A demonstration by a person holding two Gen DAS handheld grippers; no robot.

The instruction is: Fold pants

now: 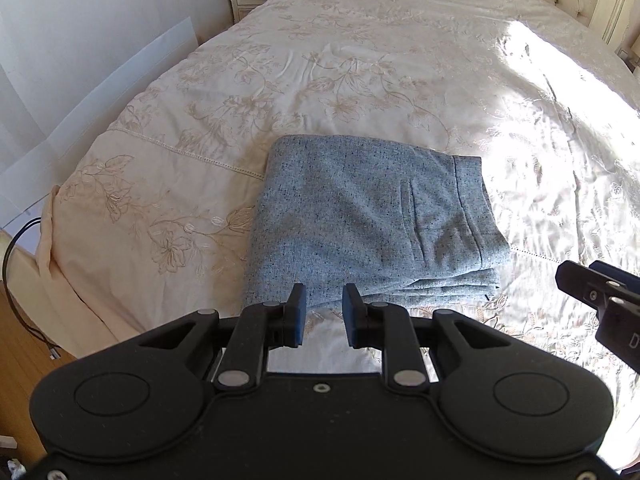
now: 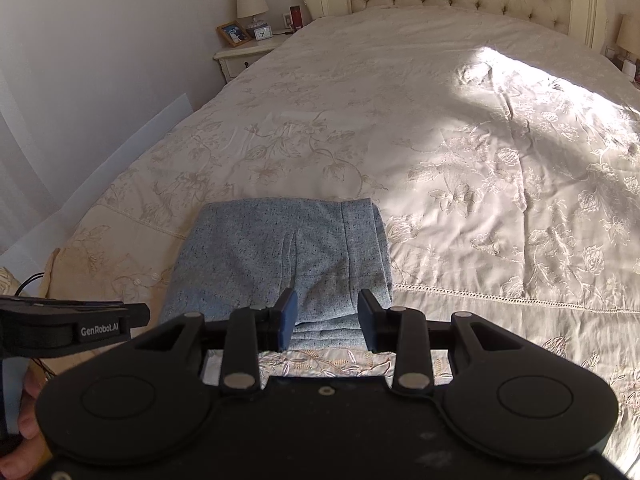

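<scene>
Near bed's foot edge (image 1: 80,280), folded pants (image 1: 360,216), both hand-held grippers (image 1: 324,312) (image 2: 327,320) seemingly released, empty.

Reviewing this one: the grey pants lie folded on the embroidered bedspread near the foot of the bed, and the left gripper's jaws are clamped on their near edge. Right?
Not quite. The left gripper holds nothing: the left wrist view shows its jaws apart and empty, short of the pants. The pants do lie folded on the bedspread.
</scene>
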